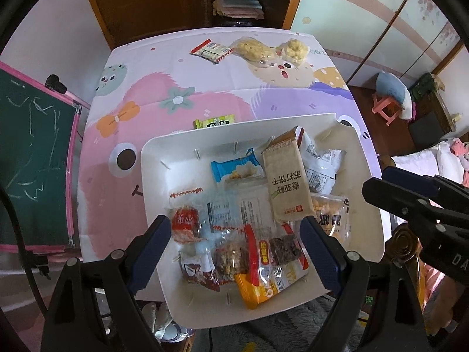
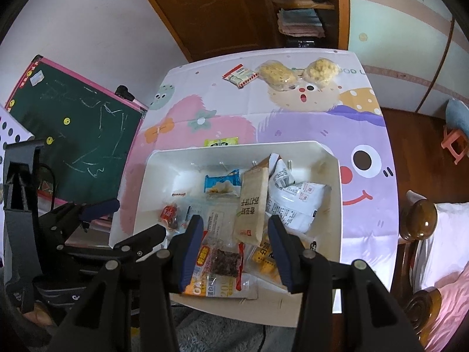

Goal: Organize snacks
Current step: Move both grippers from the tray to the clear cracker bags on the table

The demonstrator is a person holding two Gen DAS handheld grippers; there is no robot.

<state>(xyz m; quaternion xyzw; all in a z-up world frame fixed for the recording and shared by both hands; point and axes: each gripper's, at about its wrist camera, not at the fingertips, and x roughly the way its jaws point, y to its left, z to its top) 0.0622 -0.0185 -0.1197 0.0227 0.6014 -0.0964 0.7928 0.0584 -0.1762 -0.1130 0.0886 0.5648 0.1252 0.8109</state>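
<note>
The small green foil snack packet [image 1: 215, 121] lies flat on the cartoon-print tablecloth [image 1: 205, 76], just beyond the white plastic bin's [image 1: 164, 149] far rim, long axis crosswise to both jaws. The left gripper [image 1: 236, 249], wide open and empty, looks nearer; the right gripper [image 2: 236, 252], half open, holds nothing.

Left gripper [image 1: 236, 252]: black frame, dark blue ribbed pads, silver rivets. Right gripper [image 2: 236, 253] same; white lettering on its body.

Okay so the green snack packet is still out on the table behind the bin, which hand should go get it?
Probably left: the green packet lies toward that side, and the left gripper is open and empty.
</note>
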